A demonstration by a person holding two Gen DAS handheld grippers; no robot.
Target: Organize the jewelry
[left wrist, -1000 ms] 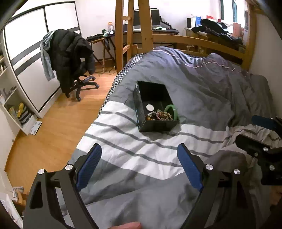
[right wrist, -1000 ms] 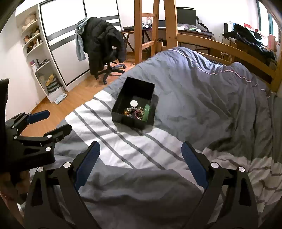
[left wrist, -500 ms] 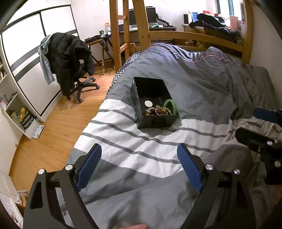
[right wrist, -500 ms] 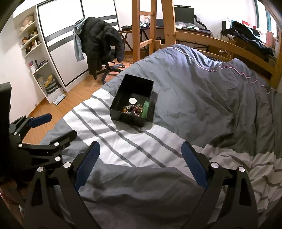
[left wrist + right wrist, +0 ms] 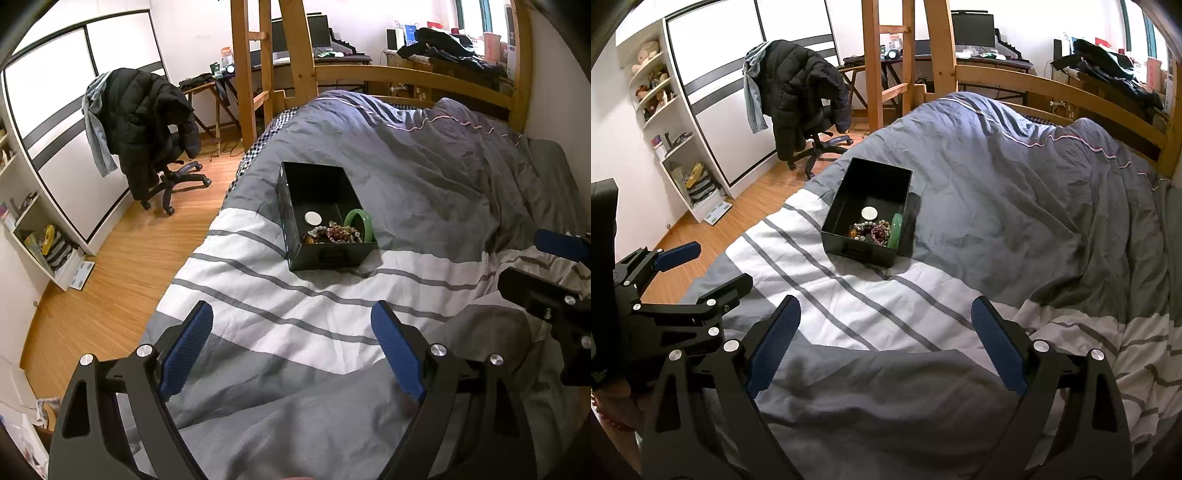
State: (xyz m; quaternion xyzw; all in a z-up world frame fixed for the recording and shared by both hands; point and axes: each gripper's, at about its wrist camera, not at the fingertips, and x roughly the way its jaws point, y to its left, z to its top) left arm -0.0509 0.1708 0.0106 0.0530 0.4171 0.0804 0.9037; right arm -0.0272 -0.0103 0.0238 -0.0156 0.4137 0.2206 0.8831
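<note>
A black open box (image 5: 317, 186) (image 5: 866, 184) rests on the grey and white striped duvet (image 5: 295, 314) (image 5: 879, 295). Inside lie a green bangle (image 5: 360, 218) (image 5: 896, 230), a heap of beaded bracelets (image 5: 332, 234) (image 5: 871, 230) and a small white round piece (image 5: 312, 218) (image 5: 869, 213). My left gripper (image 5: 291, 343) hovers open over the duvet, well short of the box, nothing between its blue pads. My right gripper (image 5: 884, 341) is likewise open and empty, short of the box. Each gripper shows at the edge of the other's view.
An office chair with a black jacket (image 5: 144, 129) stands on the wooden floor left of the bed. White shelves (image 5: 665, 122) line the left wall. Wooden bunk posts (image 5: 243, 74) and a bed rail (image 5: 1052, 92) rise behind the box, a desk with a monitor beyond.
The left wrist view has shifted a little, so the box now sits slightly higher and more central in it. Both grippers stay open and empty; the right one is still.
</note>
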